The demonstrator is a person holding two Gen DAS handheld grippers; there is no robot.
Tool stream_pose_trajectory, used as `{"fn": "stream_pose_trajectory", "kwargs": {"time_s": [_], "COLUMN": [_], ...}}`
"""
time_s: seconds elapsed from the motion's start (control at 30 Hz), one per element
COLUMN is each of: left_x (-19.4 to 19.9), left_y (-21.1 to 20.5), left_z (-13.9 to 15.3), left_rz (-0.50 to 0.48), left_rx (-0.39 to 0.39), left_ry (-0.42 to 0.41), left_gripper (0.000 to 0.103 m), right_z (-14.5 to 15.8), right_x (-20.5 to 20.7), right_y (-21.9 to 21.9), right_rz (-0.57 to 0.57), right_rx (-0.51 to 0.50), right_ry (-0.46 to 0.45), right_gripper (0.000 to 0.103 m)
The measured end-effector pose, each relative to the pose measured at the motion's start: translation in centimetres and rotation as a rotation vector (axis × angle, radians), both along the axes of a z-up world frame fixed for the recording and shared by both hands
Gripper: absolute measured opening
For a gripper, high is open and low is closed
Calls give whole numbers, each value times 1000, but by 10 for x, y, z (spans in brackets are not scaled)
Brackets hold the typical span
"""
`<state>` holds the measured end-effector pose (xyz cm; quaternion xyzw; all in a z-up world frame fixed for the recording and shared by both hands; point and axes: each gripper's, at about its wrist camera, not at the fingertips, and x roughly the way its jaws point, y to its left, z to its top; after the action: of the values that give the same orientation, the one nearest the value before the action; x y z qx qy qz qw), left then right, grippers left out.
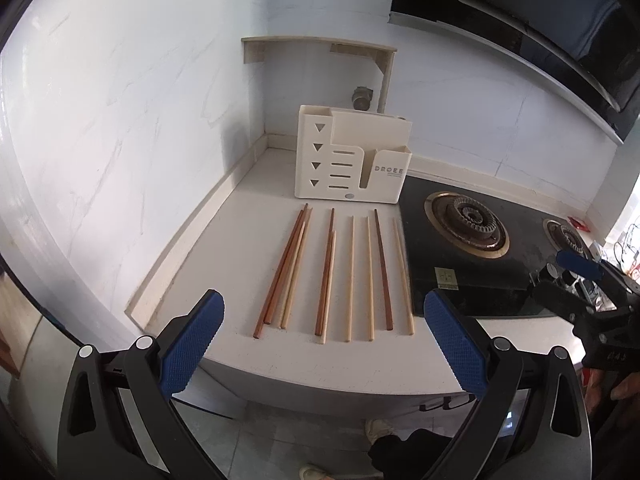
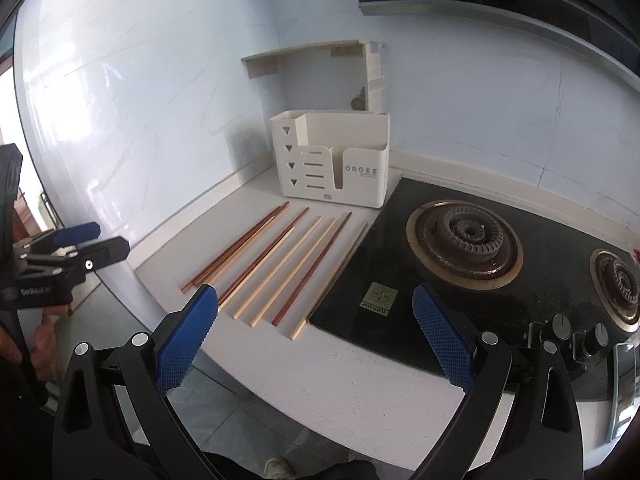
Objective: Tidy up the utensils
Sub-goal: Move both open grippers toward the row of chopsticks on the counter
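Several chopsticks lie side by side on the white counter, some dark brown and some pale wood, their tips toward a cream slotted utensil holder at the back wall. My left gripper hovers open over the counter's front edge, just short of their near ends, holding nothing. In the right wrist view the chopsticks run diagonally toward the holder. My right gripper is open and empty above the near ends of the rightmost sticks. Each gripper shows in the other's view: right, left.
A black glass gas hob with two burners borders the chopsticks on the right, knobs at its front. White walls form a corner behind the holder, with a small shelf and a range hood above. A person's shoes show on the floor.
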<state>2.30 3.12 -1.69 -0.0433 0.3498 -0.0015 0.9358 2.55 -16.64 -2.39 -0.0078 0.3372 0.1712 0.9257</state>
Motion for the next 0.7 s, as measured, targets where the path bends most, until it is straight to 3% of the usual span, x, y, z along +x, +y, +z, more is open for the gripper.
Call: {"fn": "stream_pose_trajectory", "kwargs": {"time_s": [0.7], "left_x": [12], "left_y": [26], "left_z": [-3], "left_rz": [-37], "left_rx": [4], "left_ry": [44], "left_gripper": [98], "right_z": [4], "right_x": [9], "right_y": [11], "right_rz": [-45], "right_rx": [-6], "right_ry": [41], "right_gripper": [99]}}
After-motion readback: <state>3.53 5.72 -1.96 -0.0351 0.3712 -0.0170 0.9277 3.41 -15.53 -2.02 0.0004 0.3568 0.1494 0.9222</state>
